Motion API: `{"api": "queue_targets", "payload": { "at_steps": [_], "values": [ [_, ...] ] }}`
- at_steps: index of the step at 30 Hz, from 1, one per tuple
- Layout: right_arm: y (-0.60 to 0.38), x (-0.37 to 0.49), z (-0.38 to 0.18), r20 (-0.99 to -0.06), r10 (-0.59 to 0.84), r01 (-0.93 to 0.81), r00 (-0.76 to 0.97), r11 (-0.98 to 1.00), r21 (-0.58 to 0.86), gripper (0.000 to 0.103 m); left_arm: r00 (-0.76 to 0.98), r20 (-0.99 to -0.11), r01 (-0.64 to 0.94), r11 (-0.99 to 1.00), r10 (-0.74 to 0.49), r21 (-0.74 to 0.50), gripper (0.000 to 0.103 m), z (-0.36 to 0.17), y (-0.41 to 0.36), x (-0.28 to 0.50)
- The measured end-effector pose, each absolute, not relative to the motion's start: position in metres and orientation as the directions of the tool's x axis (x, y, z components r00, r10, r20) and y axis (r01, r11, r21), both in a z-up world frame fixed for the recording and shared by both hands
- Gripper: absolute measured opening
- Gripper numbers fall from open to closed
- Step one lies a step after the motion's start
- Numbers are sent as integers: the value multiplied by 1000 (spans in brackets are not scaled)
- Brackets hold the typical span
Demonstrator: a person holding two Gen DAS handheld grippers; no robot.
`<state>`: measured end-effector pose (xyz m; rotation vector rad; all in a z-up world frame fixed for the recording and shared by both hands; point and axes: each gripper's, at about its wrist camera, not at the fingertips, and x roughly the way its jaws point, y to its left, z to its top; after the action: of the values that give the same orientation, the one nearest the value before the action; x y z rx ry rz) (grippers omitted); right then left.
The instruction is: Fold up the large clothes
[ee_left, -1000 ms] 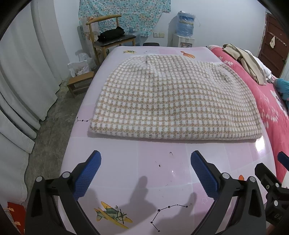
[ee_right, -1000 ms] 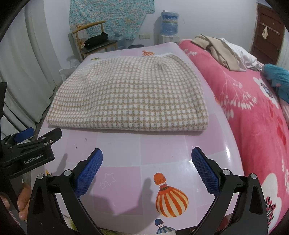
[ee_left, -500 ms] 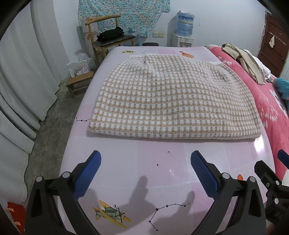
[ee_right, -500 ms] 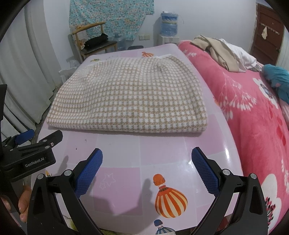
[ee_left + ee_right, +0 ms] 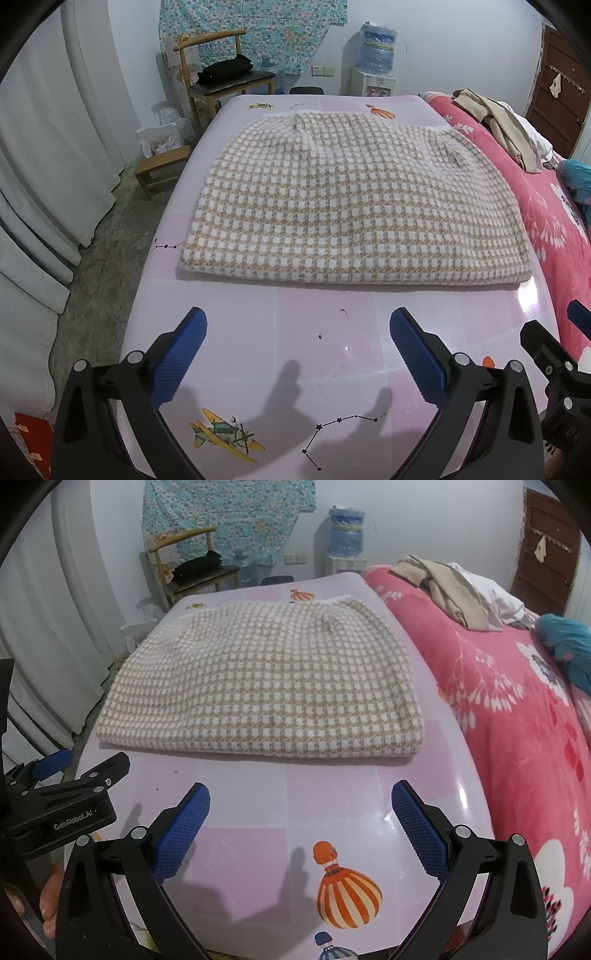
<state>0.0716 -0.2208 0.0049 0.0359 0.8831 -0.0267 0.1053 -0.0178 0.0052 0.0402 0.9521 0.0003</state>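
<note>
A beige and white checked garment (image 5: 351, 199) lies folded flat on the pink table (image 5: 295, 332), its folded edge towards me; it also shows in the right wrist view (image 5: 266, 686). My left gripper (image 5: 298, 350) is open and empty above the bare table, short of the garment's near edge. My right gripper (image 5: 301, 829) is open and empty, also short of the near edge. The left gripper shows at the left of the right wrist view (image 5: 66, 797). The right gripper's body shows at the right edge of the left wrist view (image 5: 557, 362).
A pink flowered bed (image 5: 517, 709) adjoins the table on the right, with a pile of beige clothes (image 5: 450, 587) on it. A wooden chair (image 5: 221, 81), a small stool (image 5: 162, 170) and a water dispenser (image 5: 373, 70) stand beyond. White curtains (image 5: 44, 147) hang at the left.
Both views have shifted slightly; the garment sits a little farther up in the frames. Both grippers stay open and empty.
</note>
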Motion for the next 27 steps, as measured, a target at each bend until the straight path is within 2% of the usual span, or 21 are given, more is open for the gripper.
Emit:
{"api": "queue_targets", "payload": {
  "at_steps": [27],
  "values": [
    [-220, 76, 6, -774, -6, 37, 633, 999, 22, 95, 581, -814, 39, 999, 4, 33, 98, 8, -20, 105]
  ]
}}
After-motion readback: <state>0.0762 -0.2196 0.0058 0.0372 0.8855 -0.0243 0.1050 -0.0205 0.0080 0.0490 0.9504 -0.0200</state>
